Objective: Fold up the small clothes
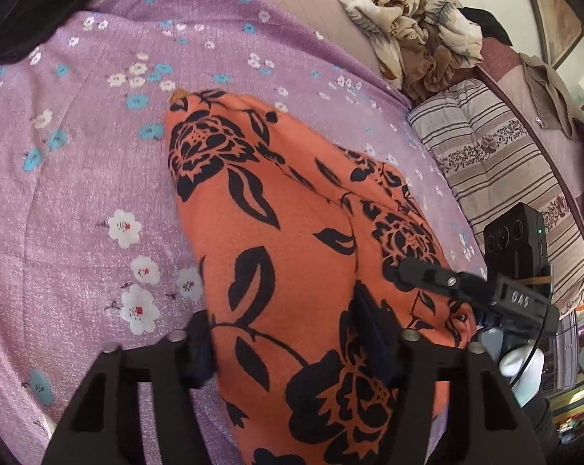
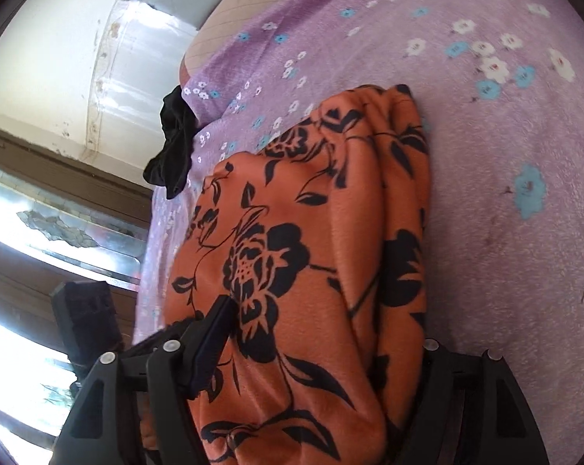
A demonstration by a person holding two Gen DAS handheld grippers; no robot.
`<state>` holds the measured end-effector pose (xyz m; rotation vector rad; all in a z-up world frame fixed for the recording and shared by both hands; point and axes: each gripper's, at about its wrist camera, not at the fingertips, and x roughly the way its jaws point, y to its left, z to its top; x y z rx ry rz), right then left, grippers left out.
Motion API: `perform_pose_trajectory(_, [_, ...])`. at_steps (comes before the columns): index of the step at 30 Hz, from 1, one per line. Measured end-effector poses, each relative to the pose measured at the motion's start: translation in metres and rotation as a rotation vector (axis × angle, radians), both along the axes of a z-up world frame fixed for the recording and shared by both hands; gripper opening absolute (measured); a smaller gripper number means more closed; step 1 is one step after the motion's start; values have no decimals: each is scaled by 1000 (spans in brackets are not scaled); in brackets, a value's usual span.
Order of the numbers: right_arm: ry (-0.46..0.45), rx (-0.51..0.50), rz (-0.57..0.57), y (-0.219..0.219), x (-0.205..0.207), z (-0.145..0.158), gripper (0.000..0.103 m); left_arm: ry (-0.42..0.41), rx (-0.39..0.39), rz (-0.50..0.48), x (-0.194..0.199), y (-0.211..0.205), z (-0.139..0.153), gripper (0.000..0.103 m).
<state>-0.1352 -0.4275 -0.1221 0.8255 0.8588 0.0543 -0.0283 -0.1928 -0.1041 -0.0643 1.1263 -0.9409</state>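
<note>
An orange garment [image 1: 292,209] with a black flower print lies bunched lengthwise on a purple floral bedsheet [image 1: 78,162]. My left gripper [image 1: 288,341] straddles its near end. One pad presses the cloth's left edge and the other digs into the folds, so it is shut on the garment. In the right wrist view the same garment [image 2: 311,201] bulges between the fingers of my right gripper [image 2: 303,356]. The left finger [image 2: 210,337] presses its side and the right finger is buried under cloth. The right gripper [image 1: 427,277] also shows in the left wrist view, resting on the garment's right edge.
A black garment [image 1: 28,11] [image 2: 173,147] lies at the sheet's far edge. A crumpled beige floral blanket [image 1: 416,27] and a striped cushion [image 1: 497,162] sit to the right. A window [image 2: 40,232] is past the bed's left side. A white-gloved hand [image 1: 522,368] holds the right gripper.
</note>
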Motion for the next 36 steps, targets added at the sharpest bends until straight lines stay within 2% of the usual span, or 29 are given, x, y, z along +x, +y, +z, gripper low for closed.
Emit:
perform_pose_trajectory(3, [-25,-94,9,16,5,16,69,-33,-11,15,-1,4,9,45])
perform_pose_trajectory(9, [-174,-216,41,49,21,68,53,-130,-14,80,1,28,37,44])
perform_pose_trajectory(14, [-255,-211,72,78,36,84,51,-201,-9,152,8,65,59,44])
perform_pose_trajectory(16, [-241,-204,90,89,43,77,51,-200,27,173,13,79,57,45])
perform_pose_trajectory(19, [-161,-173,121,105,55,51,51,-129,125,207,21,89,36,46])
perform_pose_trajectory(21, [-75,-183,121,114,62,27,51,-81,226,245,26,93,18,55])
perform_pose_trajectory(24, [-25,-166,93,108,65,17,55,-80,222,259,29,99,18,63])
perform_pose_trajectory(26, [-13,-180,92,106,68,25,56,-118,243,250,28,102,24,67])
perform_pose_trajectory(28, [-9,-253,97,109,66,39,56,-176,264,266,25,103,33,67])
perform_pose_trajectory(31, [-50,-398,37,110,44,63,56,-273,268,292,17,111,50,68])
perform_pose_trajectory(34, [-167,-507,0,114,21,93,56,-377,306,347,4,124,59,73])
perform_pose_trajectory(36, [-254,-478,19,119,11,107,56,-403,343,386,0,129,59,73])
